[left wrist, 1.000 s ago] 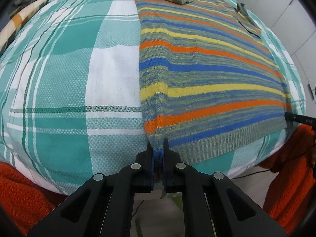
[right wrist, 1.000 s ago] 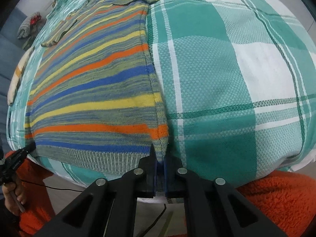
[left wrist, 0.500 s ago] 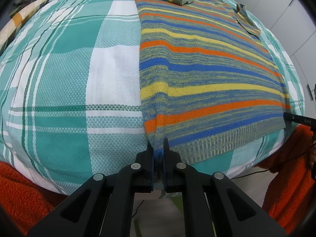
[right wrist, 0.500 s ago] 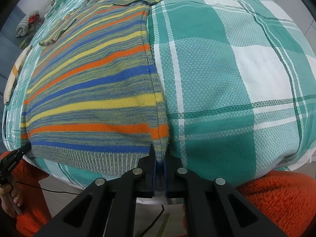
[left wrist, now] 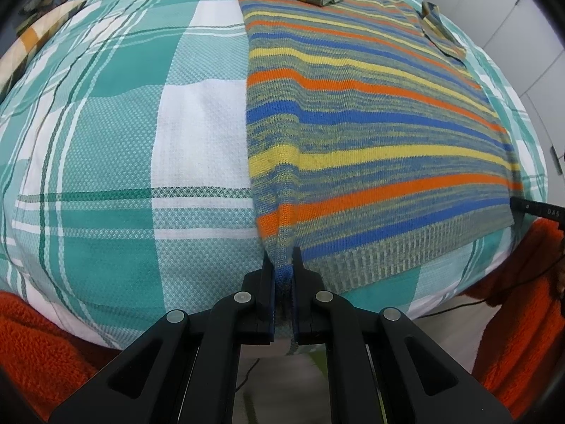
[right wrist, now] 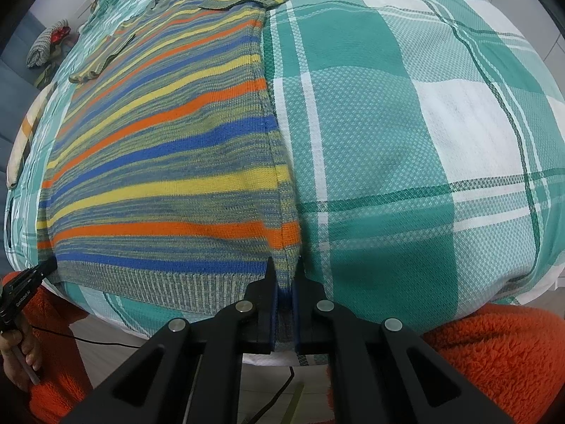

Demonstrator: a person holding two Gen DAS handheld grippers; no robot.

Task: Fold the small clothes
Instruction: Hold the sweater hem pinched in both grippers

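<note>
A small striped sweater [left wrist: 370,130] in blue, yellow and orange lies flat on a teal and white plaid cloth [left wrist: 116,148], its sleeves folded over its top. My left gripper [left wrist: 282,258] is shut on the sweater's near left hem corner, the knit pinched between its pads. In the right wrist view the same sweater [right wrist: 169,162] spreads to the left, and my right gripper [right wrist: 284,265] is shut on the near right hem corner. The left gripper's tip [right wrist: 31,275] shows at that view's left edge, the right one's tip [left wrist: 536,208] at the other view's right edge.
Orange fleece sleeves [right wrist: 501,360] of the person fill the lower corners. The plaid cloth [right wrist: 406,148] extends wide on both sides of the sweater. A pile of clothes [right wrist: 49,46] lies far back left. White cabinet doors [left wrist: 522,24] stand behind. A black cable [right wrist: 88,339] hangs below the edge.
</note>
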